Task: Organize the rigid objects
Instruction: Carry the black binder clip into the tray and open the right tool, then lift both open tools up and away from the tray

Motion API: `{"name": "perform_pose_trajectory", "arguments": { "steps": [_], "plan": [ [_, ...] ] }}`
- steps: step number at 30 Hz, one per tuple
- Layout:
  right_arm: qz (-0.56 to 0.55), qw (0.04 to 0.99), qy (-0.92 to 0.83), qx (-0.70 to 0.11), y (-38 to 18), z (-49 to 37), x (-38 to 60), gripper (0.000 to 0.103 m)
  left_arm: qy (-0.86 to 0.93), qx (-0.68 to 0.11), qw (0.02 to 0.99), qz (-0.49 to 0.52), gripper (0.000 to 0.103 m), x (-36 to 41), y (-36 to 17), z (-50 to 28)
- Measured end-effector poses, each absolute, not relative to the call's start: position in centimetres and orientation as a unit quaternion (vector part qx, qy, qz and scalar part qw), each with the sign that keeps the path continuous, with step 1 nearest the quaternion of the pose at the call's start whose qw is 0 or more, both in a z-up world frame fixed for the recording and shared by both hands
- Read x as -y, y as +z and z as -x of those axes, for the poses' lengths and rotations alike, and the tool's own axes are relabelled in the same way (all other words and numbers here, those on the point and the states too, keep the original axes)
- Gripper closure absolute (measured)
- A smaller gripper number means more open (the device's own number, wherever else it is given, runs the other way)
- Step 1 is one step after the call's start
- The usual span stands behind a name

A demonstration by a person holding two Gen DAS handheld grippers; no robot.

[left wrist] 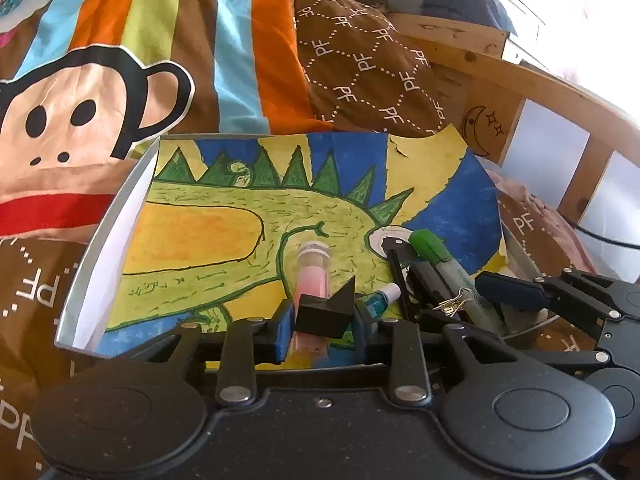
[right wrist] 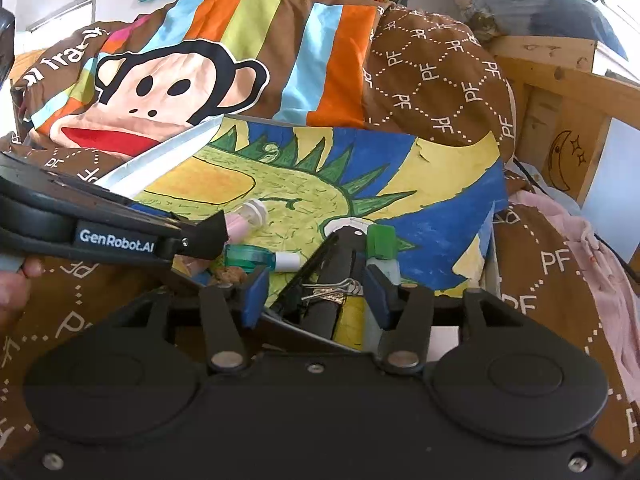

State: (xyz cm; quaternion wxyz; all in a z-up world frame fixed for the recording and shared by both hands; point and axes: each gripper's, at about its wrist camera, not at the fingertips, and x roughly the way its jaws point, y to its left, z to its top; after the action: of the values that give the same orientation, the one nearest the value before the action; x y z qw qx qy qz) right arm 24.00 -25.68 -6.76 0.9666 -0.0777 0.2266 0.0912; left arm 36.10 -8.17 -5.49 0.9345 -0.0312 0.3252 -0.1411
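A silver tray (left wrist: pixel 86 256) lined with a dinosaur painting lies on the bed. My left gripper (left wrist: pixel 324 326) is shut on a clear tube of pink stuff (left wrist: pixel 314 276), and a black wedge-shaped piece (left wrist: pixel 324 312) sits over the tube between the pads. The same tube (right wrist: pixel 244 222) pokes out past the left gripper in the right wrist view. Beside it lie a teal tube with a white cap (right wrist: pixel 256 258), a green-capped marker (right wrist: pixel 382 242), a black cylinder (right wrist: pixel 334 276) and metal binder clips (right wrist: pixel 340 290). My right gripper (right wrist: pixel 316 298) is open around the cylinder and clips.
A striped monkey-print pillow (left wrist: pixel 120 80) and a brown patterned duvet (left wrist: pixel 360 60) rise behind the tray. A wooden bed rail (left wrist: pixel 540 92) runs along the right, with pink cloth (right wrist: pixel 592 256) below it. A hand (right wrist: pixel 12 284) holds the left gripper.
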Motion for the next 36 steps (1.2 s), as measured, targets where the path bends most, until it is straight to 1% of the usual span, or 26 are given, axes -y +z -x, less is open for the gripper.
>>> {"name": "perform_pose_trajectory", "arguments": {
  "steps": [2,5,7,8,10,12,17,19,25,27,30,36],
  "plan": [
    [0.077,0.967,0.089,-0.225,-6.6,-23.8,25.8,0.056,-0.139,-0.325,0.935,0.039,0.064,7.9,-5.2,-35.9],
    [0.074,0.969,0.085,-0.22,-6.0,-23.3,26.2,0.049,-0.139,-0.319,0.936,0.05,0.057,7.5,-4.5,-35.5],
    [0.069,0.971,0.081,-0.215,-5.4,-22.9,26.5,0.043,-0.138,-0.312,0.938,0.056,0.052,7.1,-3.8,-35.0],
    [0.064,0.972,0.08,-0.212,-5.1,-22.6,26.6,0.042,-0.137,-0.307,0.94,0.058,0.048,7.0,-3.5,-34.6],
    [0.054,0.974,0.077,-0.206,-4.3,-22.1,27.0,0.034,-0.131,-0.294,0.945,0.06,0.043,6.6,-2.8,-33.8],
    [0.047,0.976,0.075,-0.198,-3.5,-21.4,27.3,0.03,-0.125,-0.282,0.949,0.066,0.037,6.1,-2.1,-32.9],
    [0.027,0.981,0.075,-0.18,-1.2,-19.3,28.0,0.021,-0.109,-0.261,0.957,0.071,0.029,5.1,-0.5,-30.6],
    [0.022,0.982,0.076,-0.171,-0.4,-18.4,28.1,0.014,-0.101,-0.249,0.961,0.071,0.025,4.6,0.1,-29.6],
    [0.009,0.984,0.086,-0.154,1.7,-15.4,28.1,0.003,-0.077,-0.215,0.971,0.068,0.014,3.6,1.7,-26.2],
    [0.004,0.985,0.089,-0.147,2.3,-14.2,27.9,0.001,-0.07,-0.201,0.975,0.068,0.009,3.2,2.1,-24.8],
    [-0.009,0.985,0.094,-0.144,2.8,-12.5,27.7,0.001,-0.061,-0.186,0.979,0.064,0.005,2.8,2.4,-22.9],
    [-0.013,0.986,0.091,-0.139,3.2,-9.4,26.8,0.001,-0.044,-0.169,0.983,0.053,0.001,2.0,2.4,-19.9]
  ]
}}
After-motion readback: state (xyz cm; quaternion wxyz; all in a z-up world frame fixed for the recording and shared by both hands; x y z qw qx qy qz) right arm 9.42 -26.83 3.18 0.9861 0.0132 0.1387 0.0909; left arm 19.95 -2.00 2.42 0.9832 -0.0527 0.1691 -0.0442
